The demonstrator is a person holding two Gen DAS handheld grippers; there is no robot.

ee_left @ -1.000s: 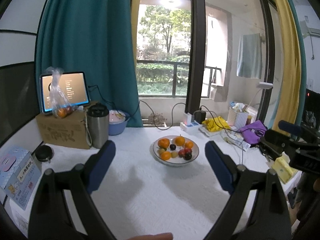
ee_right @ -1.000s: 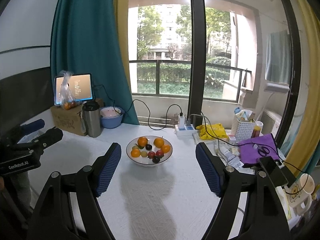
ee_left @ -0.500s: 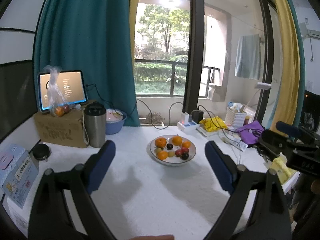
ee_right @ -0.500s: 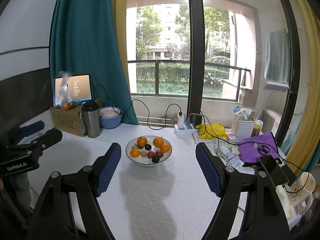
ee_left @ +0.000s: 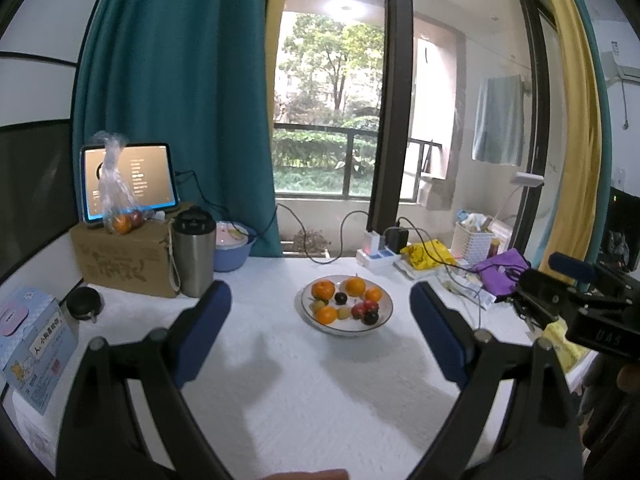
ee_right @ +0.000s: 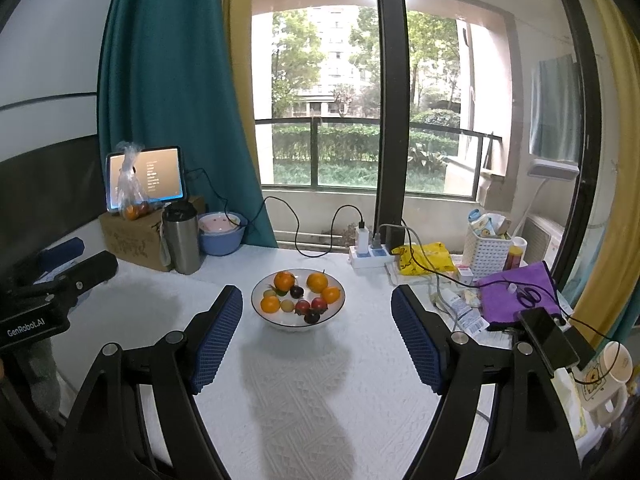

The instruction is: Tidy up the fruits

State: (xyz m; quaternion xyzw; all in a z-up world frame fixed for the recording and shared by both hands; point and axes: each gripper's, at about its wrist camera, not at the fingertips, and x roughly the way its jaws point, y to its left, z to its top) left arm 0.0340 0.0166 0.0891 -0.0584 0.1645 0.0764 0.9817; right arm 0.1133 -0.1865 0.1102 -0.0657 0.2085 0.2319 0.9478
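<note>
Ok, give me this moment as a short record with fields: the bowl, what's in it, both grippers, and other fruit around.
bowl: white bowl on the white table cover, ahead of both grippers
contents: four oranges, a few red, dark and small greenish fruits
left gripper: open, empty, above the table short of the bowl
right gripper: open, empty, bowl seen between its fingers, not touching
other fruit: tied clear bag of fruit on the cardboard box, in front of the tablet
</note>
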